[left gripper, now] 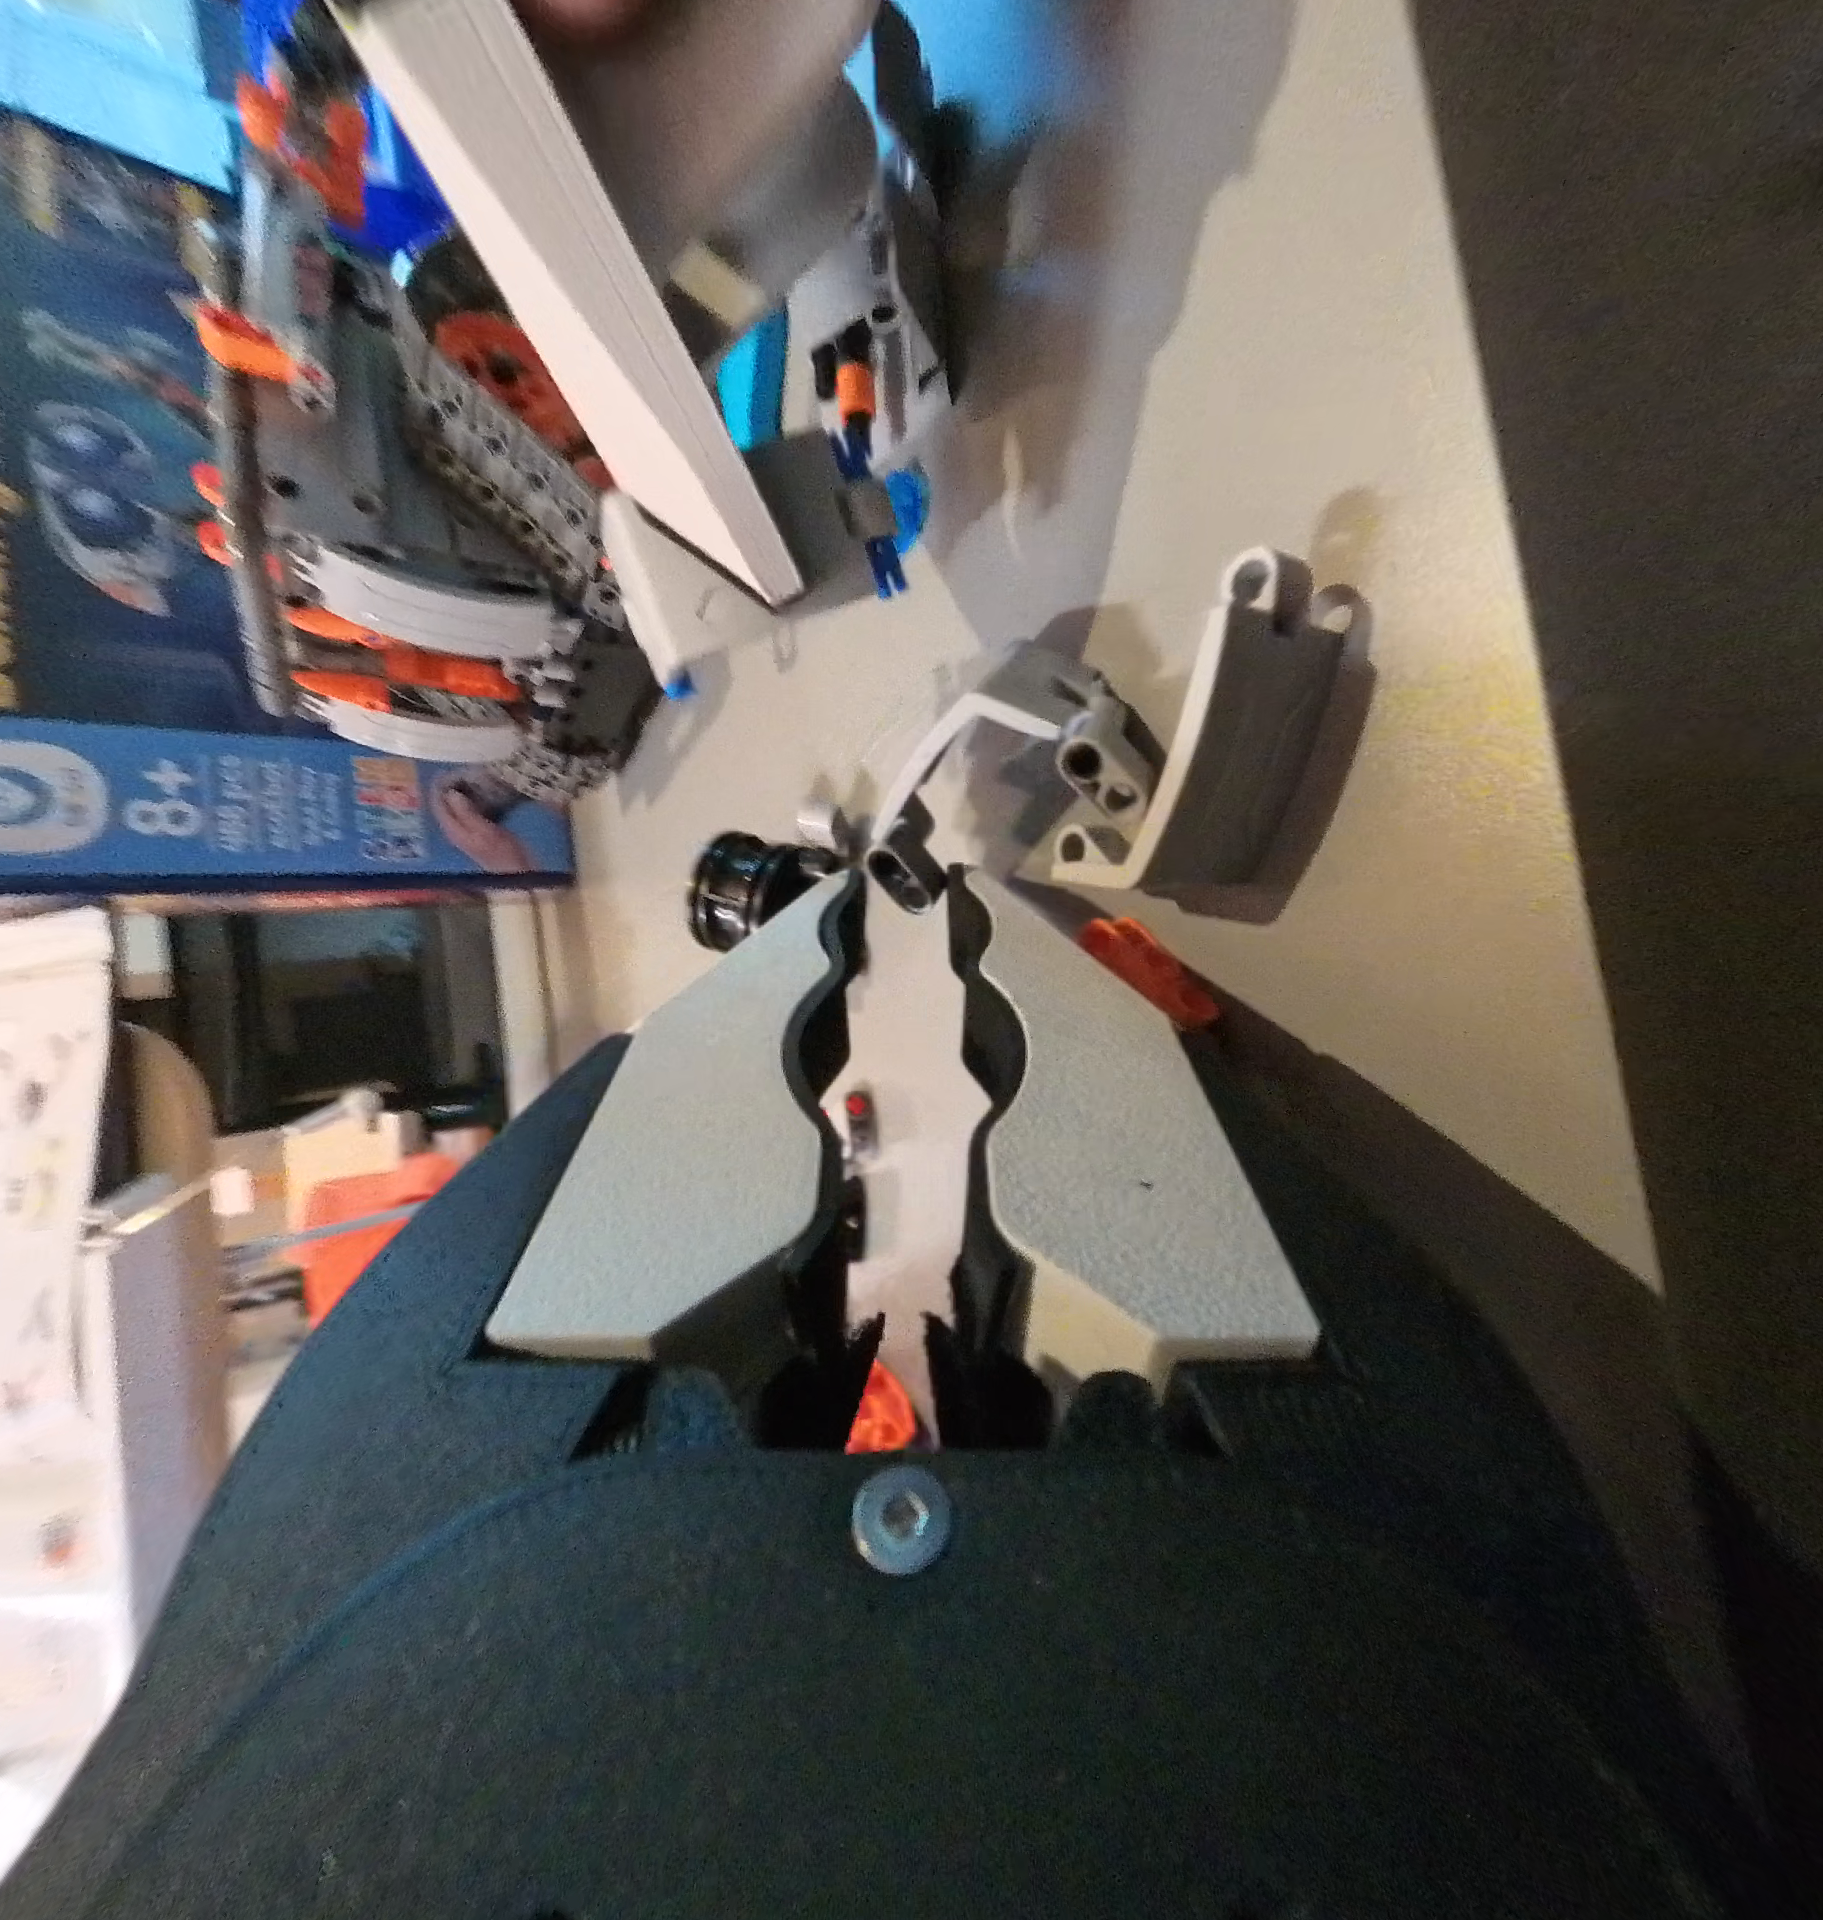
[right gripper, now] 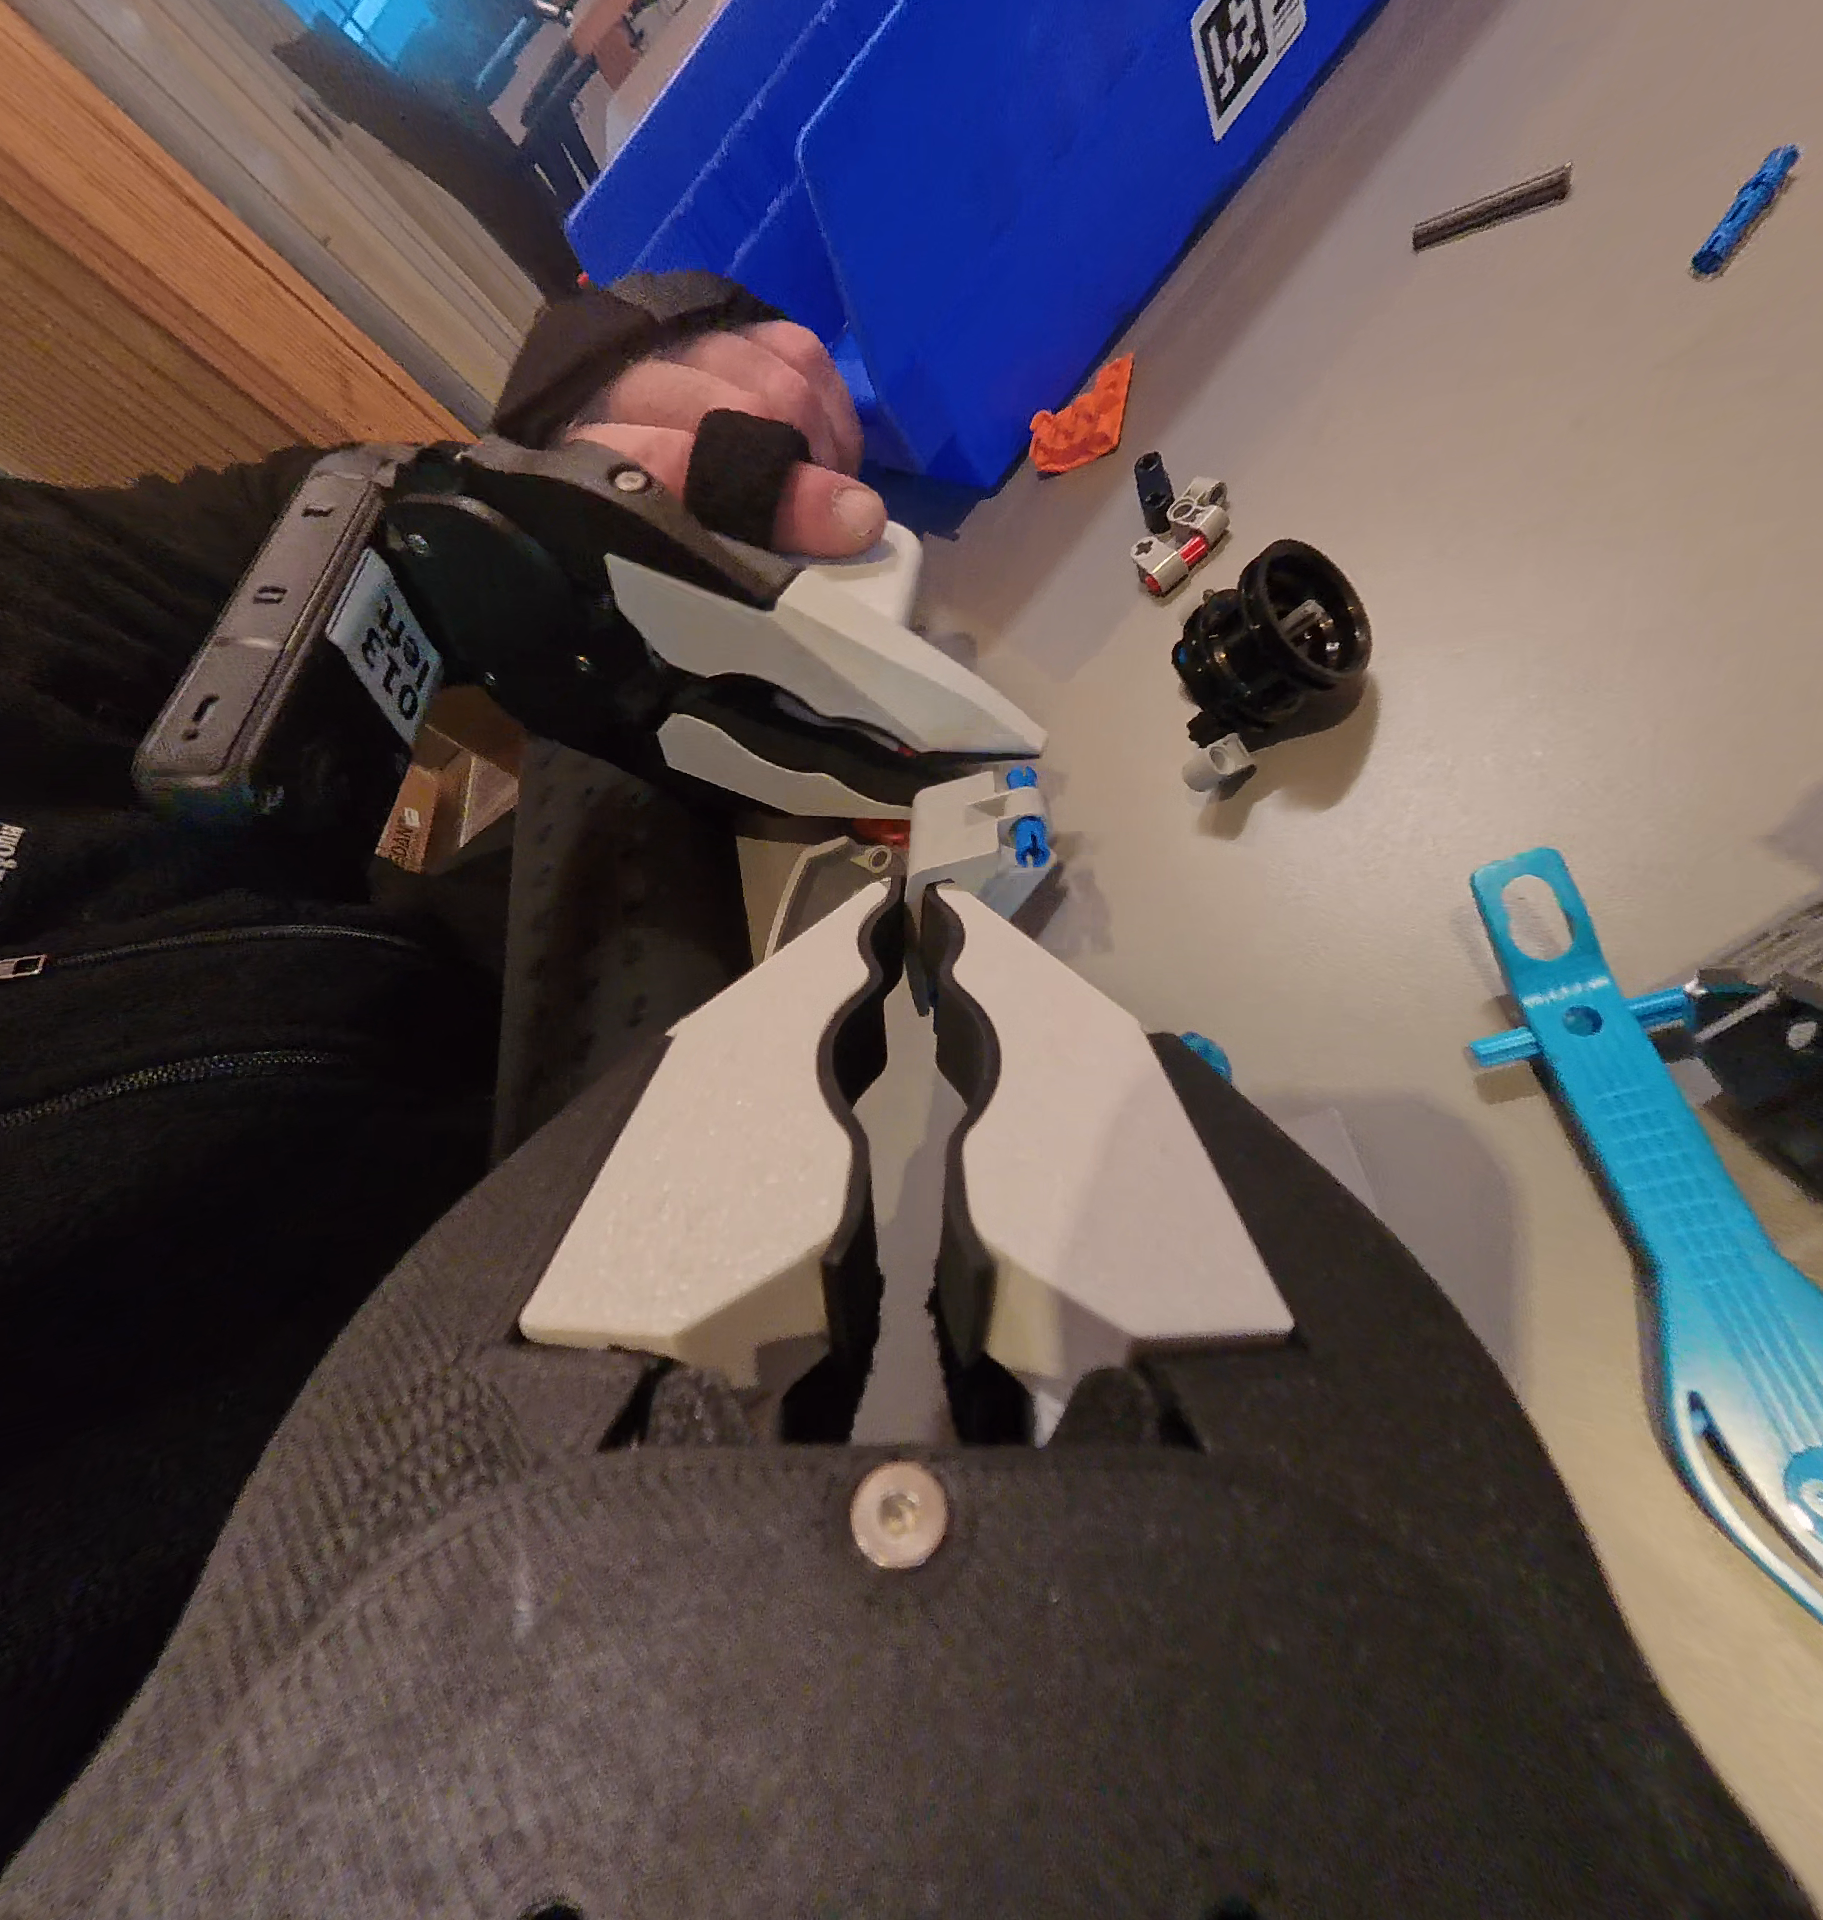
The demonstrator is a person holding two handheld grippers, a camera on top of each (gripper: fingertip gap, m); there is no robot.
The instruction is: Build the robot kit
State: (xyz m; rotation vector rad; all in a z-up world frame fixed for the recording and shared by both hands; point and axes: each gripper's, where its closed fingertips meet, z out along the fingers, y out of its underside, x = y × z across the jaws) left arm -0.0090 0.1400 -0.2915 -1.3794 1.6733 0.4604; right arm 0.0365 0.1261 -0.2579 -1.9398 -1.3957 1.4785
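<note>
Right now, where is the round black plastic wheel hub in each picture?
Left wrist view: centre, the round black plastic wheel hub sits just left of the left gripper tips.
Right wrist view: the hub sits upper right of centre.
Shared landmark: the left gripper, here left of the hub.

blurred box — cropped blue tool

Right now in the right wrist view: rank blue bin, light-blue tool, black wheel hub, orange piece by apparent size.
1. blue bin, though cut off by the frame
2. light-blue tool, which is nearer the camera, so true size unsure
3. black wheel hub
4. orange piece
</note>
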